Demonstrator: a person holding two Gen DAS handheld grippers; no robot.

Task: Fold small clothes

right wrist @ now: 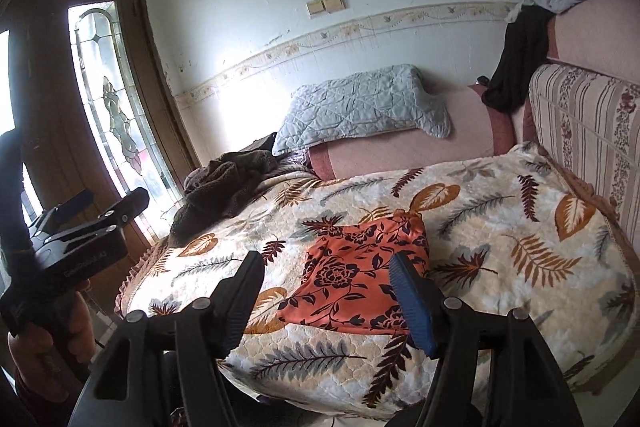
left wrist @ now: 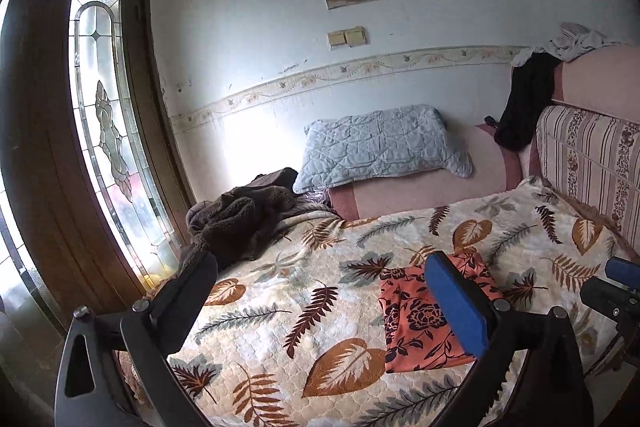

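Observation:
A small orange garment (left wrist: 428,319) with a dark flower print lies folded flat on the leaf-patterned blanket (left wrist: 304,311); in the right wrist view the garment (right wrist: 360,275) sits mid-blanket (right wrist: 500,235). My left gripper (left wrist: 320,267) stands wide open above the blanket, left of the garment, nothing between its fingers. My right gripper (right wrist: 326,263) is open too, raised above the garment's near edge, its pads clear of the cloth. The left gripper (right wrist: 110,205) shows at the left of the right wrist view, held by a hand (right wrist: 44,339).
A dark brown fleece heap (left wrist: 240,223) lies at the blanket's far left corner. A grey quilted pillow (left wrist: 380,147) rests on the pink sofa arm (left wrist: 432,187). Black and white clothes (left wrist: 532,95) hang over the sofa back. A glazed wooden door (left wrist: 108,131) stands at left.

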